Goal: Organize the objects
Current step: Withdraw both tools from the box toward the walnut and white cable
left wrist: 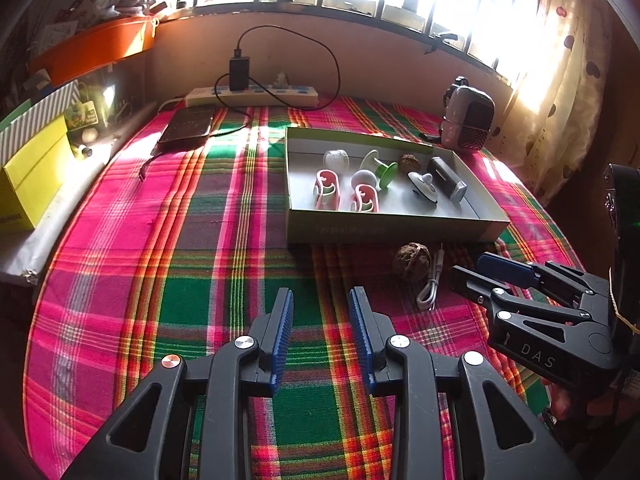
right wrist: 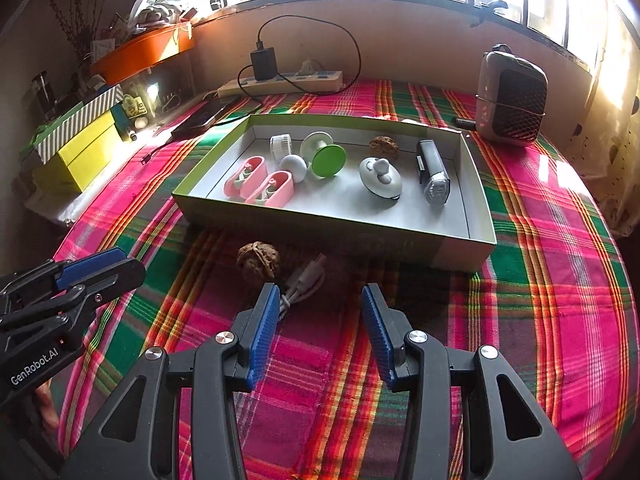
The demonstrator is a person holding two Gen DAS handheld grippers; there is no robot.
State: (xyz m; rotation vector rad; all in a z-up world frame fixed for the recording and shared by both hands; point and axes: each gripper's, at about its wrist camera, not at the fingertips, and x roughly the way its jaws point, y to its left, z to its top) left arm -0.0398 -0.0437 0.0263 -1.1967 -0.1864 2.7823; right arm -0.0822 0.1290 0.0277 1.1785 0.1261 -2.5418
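Your left gripper [left wrist: 321,300] and right gripper [right wrist: 320,300]: both part open, empty, over the plaid tablecloth [right wrist: 540,280]. Walnut [right wrist: 258,261] and coiled white cable [right wrist: 301,285] lie just outside the cardboard tray's [right wrist: 340,226] near wall. In the tray: pink clips [right wrist: 260,182], green-topped piece [right wrist: 328,160], second walnut [right wrist: 384,147], small torch [right wrist: 431,172]. Far edge: power strip [right wrist: 280,80], speaker [right wrist: 510,100]. Left-edge clutter is unclear.

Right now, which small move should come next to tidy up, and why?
Probably ease the right claw forward to the walnut. It and the white cable lie on the cloth outside the box, which already holds another walnut. Both claws are open and empty.
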